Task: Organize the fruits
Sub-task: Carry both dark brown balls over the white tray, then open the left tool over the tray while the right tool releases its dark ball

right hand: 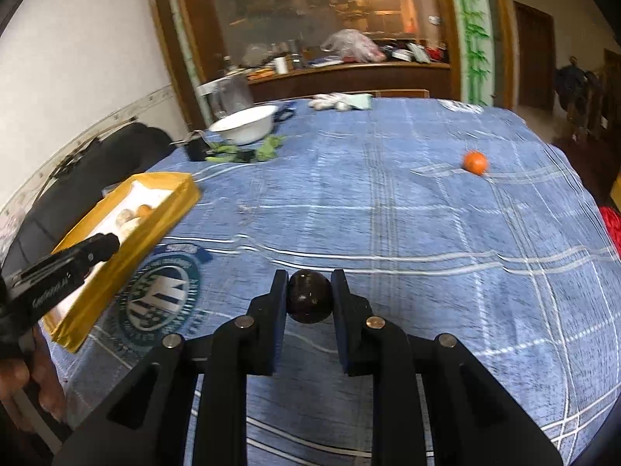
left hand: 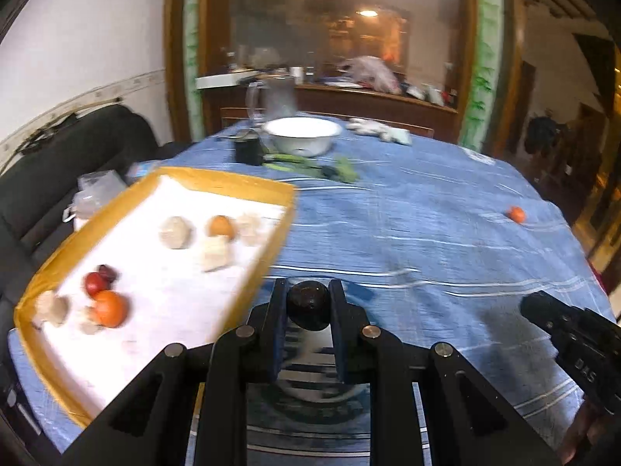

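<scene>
My left gripper [left hand: 308, 305] is shut on a dark round fruit [left hand: 307, 306], held just right of the yellow tray [left hand: 268, 188]. On the tray's white lining lie an orange [left hand: 110, 308], a red fruit [left hand: 94, 283], a small orange fruit [left hand: 220, 226] and several pale lumps. My right gripper [right hand: 309, 301] is shut on another dark round fruit [right hand: 309, 302] above the blue tablecloth [right hand: 407, 213]. A loose orange [right hand: 475, 162] sits far right on the cloth; the same orange [left hand: 516, 214] shows in the left wrist view. The yellow tray [right hand: 116, 264] lies to the left in the right wrist view.
A white bowl [left hand: 302, 134], a clear glass pitcher [left hand: 273, 97], a small black object [left hand: 248, 150] and green leafy stems [left hand: 314, 167] stand at the table's far side. White cloths [right hand: 341, 101] lie at the back edge. A dark sofa [left hand: 58, 171] runs along the left.
</scene>
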Tool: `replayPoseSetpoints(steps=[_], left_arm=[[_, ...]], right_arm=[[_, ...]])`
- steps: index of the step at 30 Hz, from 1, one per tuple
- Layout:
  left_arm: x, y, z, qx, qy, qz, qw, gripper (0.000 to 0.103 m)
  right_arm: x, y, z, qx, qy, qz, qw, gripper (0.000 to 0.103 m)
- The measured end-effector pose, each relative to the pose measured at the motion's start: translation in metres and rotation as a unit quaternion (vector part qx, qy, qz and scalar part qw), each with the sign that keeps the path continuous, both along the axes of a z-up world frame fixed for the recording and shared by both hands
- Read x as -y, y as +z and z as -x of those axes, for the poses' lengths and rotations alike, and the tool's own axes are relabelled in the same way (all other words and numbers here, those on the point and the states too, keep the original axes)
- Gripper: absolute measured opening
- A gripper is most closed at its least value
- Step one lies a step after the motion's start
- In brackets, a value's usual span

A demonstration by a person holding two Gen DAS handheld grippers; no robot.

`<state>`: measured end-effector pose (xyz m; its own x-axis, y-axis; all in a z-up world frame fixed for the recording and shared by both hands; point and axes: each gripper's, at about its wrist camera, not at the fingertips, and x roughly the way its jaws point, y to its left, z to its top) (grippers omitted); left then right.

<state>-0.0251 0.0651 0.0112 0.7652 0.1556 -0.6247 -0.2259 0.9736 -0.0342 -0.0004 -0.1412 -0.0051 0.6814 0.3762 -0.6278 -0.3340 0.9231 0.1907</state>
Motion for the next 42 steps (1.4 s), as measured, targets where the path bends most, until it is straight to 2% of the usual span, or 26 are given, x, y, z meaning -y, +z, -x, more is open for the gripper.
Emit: replayPoseSetpoints(steps=[10, 16, 22, 28, 42], left_arm=[[-0.084, 0.003, 0.022, -0.009, 0.105, 0.001, 0.9944, 0.019], [-0.122, 0.005, 0.024, -0.021, 0.149, -0.003, 0.9886, 0.019], [-0.147, 0.000, 0.017, -0.033, 0.169, 0.003, 0.9851, 0.019], [-0.162, -0.006, 0.006, -0.046, 0.181, 0.011, 0.9823, 0.019], [-0.182, -0.017, -0.013, -0.078, 0.192, 0.028, 0.9778, 0.019]], right_arm=[[-0.083, 0.026, -0.001, 0.024, 0.098, 0.001, 0.995, 0.024], [-0.139, 0.039, -0.006, 0.032, 0.154, 0.004, 0.987, 0.024], [-0.193, 0.041, -0.028, 0.029, 0.184, 0.018, 0.982, 0.024], [-0.232, 0.023, -0.055, 0.004, 0.194, 0.047, 0.980, 0.024], [-0.265, -0.001, -0.091, -0.024, 0.198, 0.082, 0.976, 0.024]])
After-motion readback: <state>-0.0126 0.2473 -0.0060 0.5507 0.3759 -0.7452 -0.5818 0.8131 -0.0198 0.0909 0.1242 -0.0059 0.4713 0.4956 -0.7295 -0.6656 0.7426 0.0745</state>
